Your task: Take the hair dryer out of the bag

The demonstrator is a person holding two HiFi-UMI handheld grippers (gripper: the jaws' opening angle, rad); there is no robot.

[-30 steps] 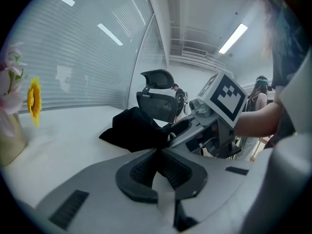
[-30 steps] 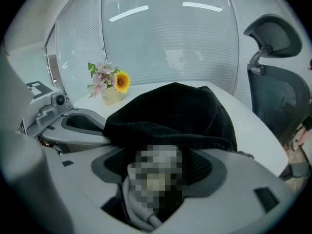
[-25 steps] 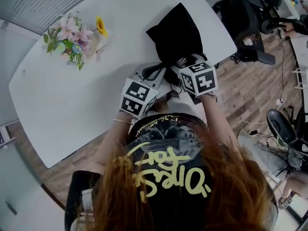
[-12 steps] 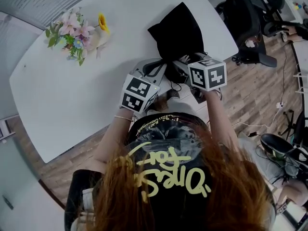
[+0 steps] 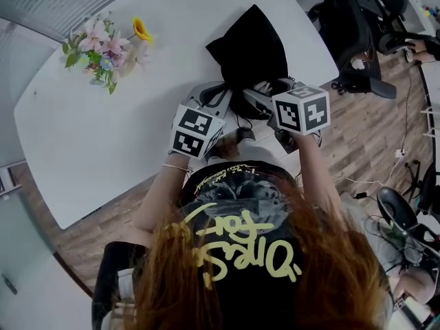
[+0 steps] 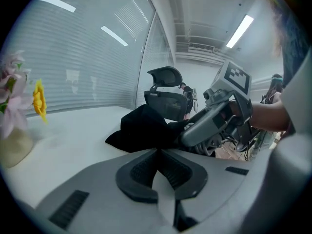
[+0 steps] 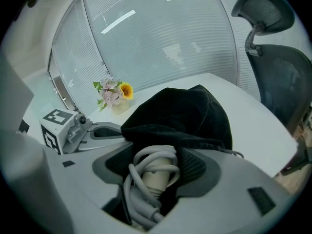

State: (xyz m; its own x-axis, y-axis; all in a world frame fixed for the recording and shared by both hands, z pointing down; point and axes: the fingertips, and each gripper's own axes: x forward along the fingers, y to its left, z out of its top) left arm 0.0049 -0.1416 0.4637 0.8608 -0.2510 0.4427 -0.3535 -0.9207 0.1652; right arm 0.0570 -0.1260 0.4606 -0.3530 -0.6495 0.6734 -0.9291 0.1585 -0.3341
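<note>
Black bag (image 7: pixel 190 113) hides the hair dryer's (image 7: pixel 155 179) head; right gripper (image 7: pixel 156 156) clasps its cord-wrapped handle wide-jawed, left gripper (image 6: pixel 157 152) pinches the hem shut.

So the bag (image 5: pixel 249 47) lies on the table (image 5: pixel 103 115) up by its right edge, mouth toward the near edge where the person stands. The flowers (image 5: pixel 103 50) sit way over at the far left corner, well apart from it. Both grippers are at the bag's mouth, the left gripper (image 6: pixel 157 152) just left of the right gripper (image 7: pixel 163 150). The hair dryer (image 7: pixel 155 177) pokes out of the bag, its handle end right between the right one's jaws. An office chair (image 5: pixel 350 26) stands off the table's right edge.
</note>
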